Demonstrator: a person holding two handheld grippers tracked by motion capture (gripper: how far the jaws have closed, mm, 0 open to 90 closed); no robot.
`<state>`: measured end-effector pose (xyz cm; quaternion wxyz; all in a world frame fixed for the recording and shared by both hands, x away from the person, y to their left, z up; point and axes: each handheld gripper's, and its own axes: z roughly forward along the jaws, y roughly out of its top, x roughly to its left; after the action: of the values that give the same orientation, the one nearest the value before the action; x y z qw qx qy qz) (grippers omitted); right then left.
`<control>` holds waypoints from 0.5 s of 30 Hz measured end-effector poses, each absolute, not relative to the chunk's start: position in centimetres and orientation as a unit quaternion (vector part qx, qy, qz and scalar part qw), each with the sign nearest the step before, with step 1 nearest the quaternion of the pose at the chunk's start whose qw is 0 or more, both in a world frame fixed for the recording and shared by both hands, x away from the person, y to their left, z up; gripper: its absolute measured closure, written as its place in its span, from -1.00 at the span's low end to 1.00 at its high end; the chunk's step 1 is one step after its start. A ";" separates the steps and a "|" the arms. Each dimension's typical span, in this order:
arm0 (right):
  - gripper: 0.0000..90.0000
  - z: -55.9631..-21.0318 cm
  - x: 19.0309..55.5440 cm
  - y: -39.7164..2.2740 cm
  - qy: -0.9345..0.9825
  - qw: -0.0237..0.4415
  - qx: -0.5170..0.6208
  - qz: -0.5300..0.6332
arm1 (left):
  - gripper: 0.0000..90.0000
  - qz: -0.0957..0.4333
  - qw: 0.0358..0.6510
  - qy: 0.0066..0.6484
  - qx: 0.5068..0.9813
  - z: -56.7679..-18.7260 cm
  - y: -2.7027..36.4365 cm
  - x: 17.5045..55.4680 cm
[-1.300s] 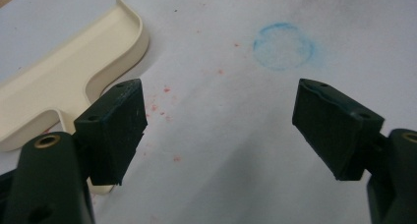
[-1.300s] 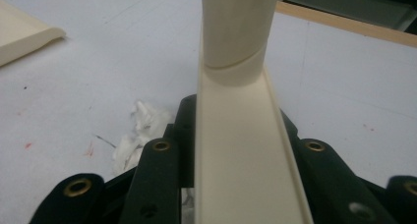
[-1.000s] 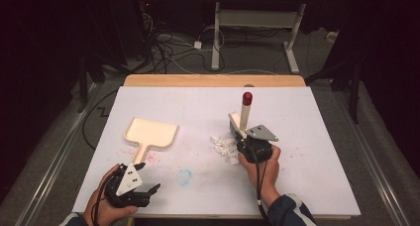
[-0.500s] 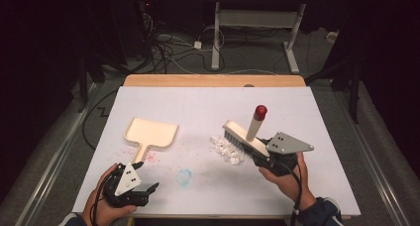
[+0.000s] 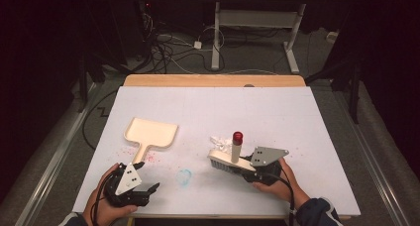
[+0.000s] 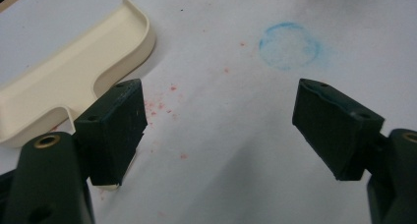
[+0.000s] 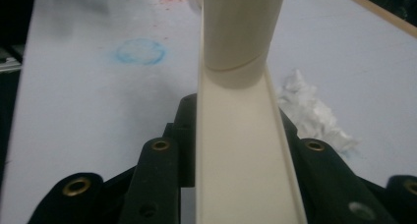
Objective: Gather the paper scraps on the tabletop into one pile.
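Observation:
A cream dustpan point(image 5: 151, 133) lies flat at the table's left, its handle pointing toward the person. My left gripper point(image 5: 148, 175) rests just beyond the end of that handle, jaws wide open and nothing between them; in the left gripper view the dustpan point(image 6: 69, 76) sits beside the left jaw of my left gripper point(image 6: 219, 121). My right gripper point(image 5: 245, 169) is shut on the cream brush point(image 5: 225, 159), whose red-tipped handle stands up. Crumpled white paper bits point(image 5: 220, 142) lie just behind the brush head. In the right gripper view the brush point(image 7: 241, 135) runs between the jaws, with the paper point(image 7: 310, 111) at its right.
A blue chalk-like ring point(image 5: 184, 176) marks the white table point(image 5: 297, 117) between the two grippers, and red specks point(image 5: 151, 158) are scattered by the dustpan handle. Beyond the far wooden edge are cables and a desk frame on the floor.
The right gripper swung the brush out to the right, then brought it back left and closer to the front edge, now on the near side of the paper bits. The left gripper stayed put.

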<state>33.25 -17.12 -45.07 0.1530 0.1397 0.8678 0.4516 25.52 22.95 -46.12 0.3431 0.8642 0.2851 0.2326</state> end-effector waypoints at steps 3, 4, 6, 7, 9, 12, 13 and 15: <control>0.50 -45.2 34.4 -16.7 0.864 0.162 0.143 0.455 | -0.55 0.232 0.343 0.283 0.865 -46.1 23.0 25.5; 0.50 -45.2 34.8 -16.6 0.863 0.163 0.144 0.456 | -0.55 0.232 0.343 0.283 0.865 -46.1 23.0 25.5; 0.50 -45.2 35.4 -16.3 0.861 0.163 0.146 0.459 | -0.55 0.231 0.344 0.283 0.865 -46.1 23.0 25.5; 0.50 -45.2 35.7 -16.1 0.860 0.164 0.147 0.461 | -0.55 0.230 0.344 0.282 0.865 -46.1 23.0 25.5; 0.50 -45.0 36.2 -15.9 0.858 0.161 0.150 0.465 | -0.55 0.230 0.344 0.282 0.866 -46.1 23.0 25.5; 0.50 -44.5 36.1 -15.8 0.853 0.158 0.152 0.473 | -0.55 0.230 0.343 0.281 0.866 -46.1 23.0 25.5; 0.50 -44.2 36.0 -15.9 0.852 0.160 0.151 0.475 | -0.55 0.230 0.343 0.282 0.866 -46.1 23.1 25.5; 0.50 -43.6 35.7 -16.2 0.846 0.159 0.155 0.484 | -0.55 0.231 0.343 0.282 0.866 -46.1 23.1 25.5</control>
<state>35.72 -16.24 -43.55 0.1588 0.1550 0.8462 0.4844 25.45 23.06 -46.08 0.3429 0.8657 0.2821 0.2309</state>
